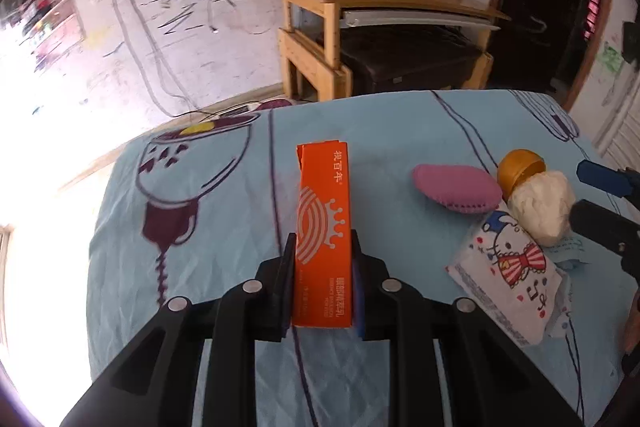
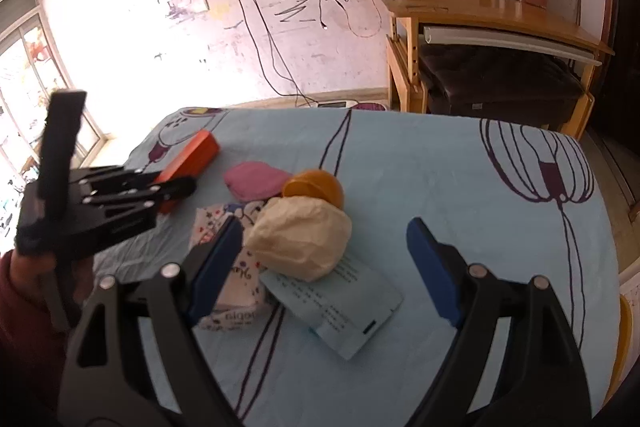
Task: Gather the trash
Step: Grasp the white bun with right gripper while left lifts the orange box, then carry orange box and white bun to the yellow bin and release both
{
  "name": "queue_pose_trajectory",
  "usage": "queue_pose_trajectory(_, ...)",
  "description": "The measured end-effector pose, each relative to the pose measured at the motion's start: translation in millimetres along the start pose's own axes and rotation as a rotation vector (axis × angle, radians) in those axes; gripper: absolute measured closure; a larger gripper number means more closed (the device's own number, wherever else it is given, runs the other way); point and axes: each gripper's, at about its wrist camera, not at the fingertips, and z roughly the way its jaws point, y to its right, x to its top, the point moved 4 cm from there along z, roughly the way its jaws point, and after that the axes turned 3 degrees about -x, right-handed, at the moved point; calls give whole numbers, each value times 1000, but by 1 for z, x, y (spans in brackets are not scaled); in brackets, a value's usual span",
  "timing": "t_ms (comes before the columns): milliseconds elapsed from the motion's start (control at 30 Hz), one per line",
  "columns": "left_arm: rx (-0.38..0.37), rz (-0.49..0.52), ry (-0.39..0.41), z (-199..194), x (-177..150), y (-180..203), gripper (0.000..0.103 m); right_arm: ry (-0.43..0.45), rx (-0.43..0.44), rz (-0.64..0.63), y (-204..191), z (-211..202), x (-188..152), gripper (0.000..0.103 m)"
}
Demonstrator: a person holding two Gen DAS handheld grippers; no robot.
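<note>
left claw [image 1: 323, 247] pinching orange box [image 1: 323, 211] | right claw [image 2: 328, 251] spread above crumpled tissue [image 2: 300, 239]

Your left gripper [image 1: 322, 247] fingers cover orange box [image 1: 323, 227] lower sides. Crumpled white wad [image 2: 300, 241] hides part of blue leaflet [image 2: 344, 303] and gold cap [image 2: 316, 183]. Leaflet print too small to read. Right gripper [image 1: 600, 199] cut off at left-view edge.
</note>
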Motion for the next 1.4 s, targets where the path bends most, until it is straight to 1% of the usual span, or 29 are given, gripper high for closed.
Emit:
queue_pose_trajectory(100, 35, -10, 32, -8, -3, 0, 85, -14, -20, -24, -5, 9, 0, 22)
queue_pose_trajectory(167, 29, -13, 47, -13, -5, 2, 85, -21, -38, -40, -9, 15, -2, 22)
queue_pose_trajectory(200, 25, -12, 52, -14, -6, 3, 85, -28, -42, -44, -10, 18, -3, 24)
queue_pose_trajectory(233, 26, -10, 56, -16, -7, 4, 85, -36, -44, -48, -10, 21, -4, 36)
queue_pose_trajectory(300, 22, -2, 63, -18, -8, 5, 85, -50, -55, -52, -10, 25, -4, 47)
queue_pose_trajectory(333, 19, 0, 67, -19, -8, 6, 85, -46, -56, -52, -10, 24, -4, 49)
queue_pose_trajectory(467, 11, -1, 72, -20, -10, 7, 85, -25, -70, -60, -10, 20, -4, 50)
queue_pose_trajectory(567, 13, -5, 71, -19, -9, 5, 85, -3, -57, -52, -10, 12, -5, 50)
queue_pose_trajectory(733, 15, -20, 94, -23, -8, 1, 85, 33, -21, -19, -4, -7, -7, 50)
queue_pose_trajectory(900, 10, -23, 124, -35, -9, 4, 85, 76, -17, 1, 8, -30, -10, 50)
queue_pose_trajectory(1033, 0, -22, 160, -51, -12, 15, 85, 109, -18, 40, 26, -46, -14, 50)
queue_pose_trajectory(1133, 16, -9, 191, -62, -12, 30, 85, 126, -16, 71, 40, -54, -18, 50)
queue_pose_trajectory(1400, 0, 34, 237, -82, -2, 75, 85, 171, -20, 134, 76, -76, -26, 50)
